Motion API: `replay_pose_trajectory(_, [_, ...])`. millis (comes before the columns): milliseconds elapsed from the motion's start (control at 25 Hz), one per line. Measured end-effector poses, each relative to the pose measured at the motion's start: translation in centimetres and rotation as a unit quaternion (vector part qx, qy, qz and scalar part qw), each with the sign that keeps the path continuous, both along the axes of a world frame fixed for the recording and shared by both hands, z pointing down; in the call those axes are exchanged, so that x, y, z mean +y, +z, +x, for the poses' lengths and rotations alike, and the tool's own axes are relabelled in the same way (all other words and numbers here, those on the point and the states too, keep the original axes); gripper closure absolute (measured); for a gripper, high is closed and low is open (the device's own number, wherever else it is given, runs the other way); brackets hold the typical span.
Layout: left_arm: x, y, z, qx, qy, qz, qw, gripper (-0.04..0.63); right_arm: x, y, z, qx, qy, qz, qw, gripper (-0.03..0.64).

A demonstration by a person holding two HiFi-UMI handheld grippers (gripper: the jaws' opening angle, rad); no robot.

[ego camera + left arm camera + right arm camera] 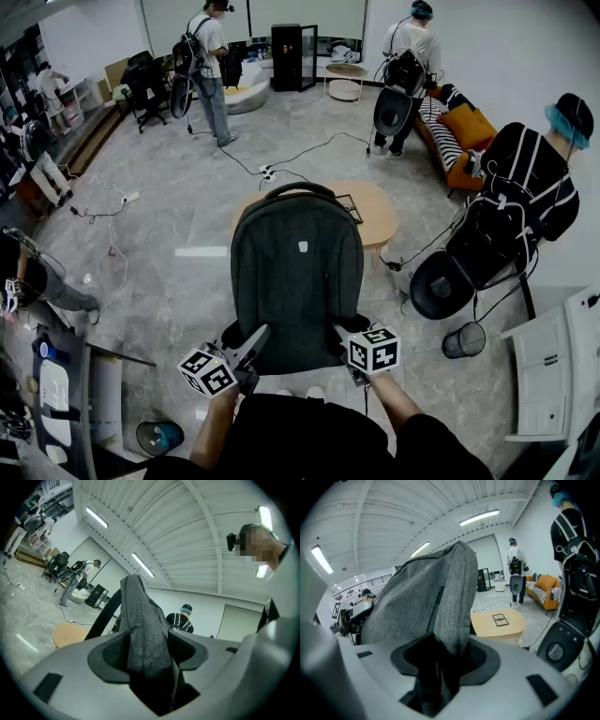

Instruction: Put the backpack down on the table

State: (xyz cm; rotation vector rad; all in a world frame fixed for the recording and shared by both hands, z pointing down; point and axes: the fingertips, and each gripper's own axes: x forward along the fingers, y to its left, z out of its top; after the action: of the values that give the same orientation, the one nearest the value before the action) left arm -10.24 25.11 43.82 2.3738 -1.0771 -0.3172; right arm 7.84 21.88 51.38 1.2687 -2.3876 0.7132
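I hold the grey backpack point(296, 272) upright in the air in front of me. The pale wooden table point(380, 214) stands just beyond it, and the pack is not yet on it. My left gripper point(255, 342) is clamped on the fabric at the pack's lower left edge. My right gripper point(342, 336) pinches the lower right edge. A small dark frame point(349, 206) lies on the table.

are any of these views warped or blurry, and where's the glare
Head view: fisheye bend at the edges, backpack sharp, light even. Left gripper view: heavy barrel warp, dark corners, ceiling lights blown out. Right gripper view: same warp, table in focus.
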Motion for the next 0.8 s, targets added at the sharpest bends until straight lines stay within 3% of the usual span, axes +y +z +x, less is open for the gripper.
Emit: replay_pose_trajectory(800, [1.6, 0.0, 1.9, 0.000, 0.016, -0.001, 0.9999, 0.331, 2.3, 0.1, 2.0, -0.004, 0.015, -0.005, 1.000, 0.433])
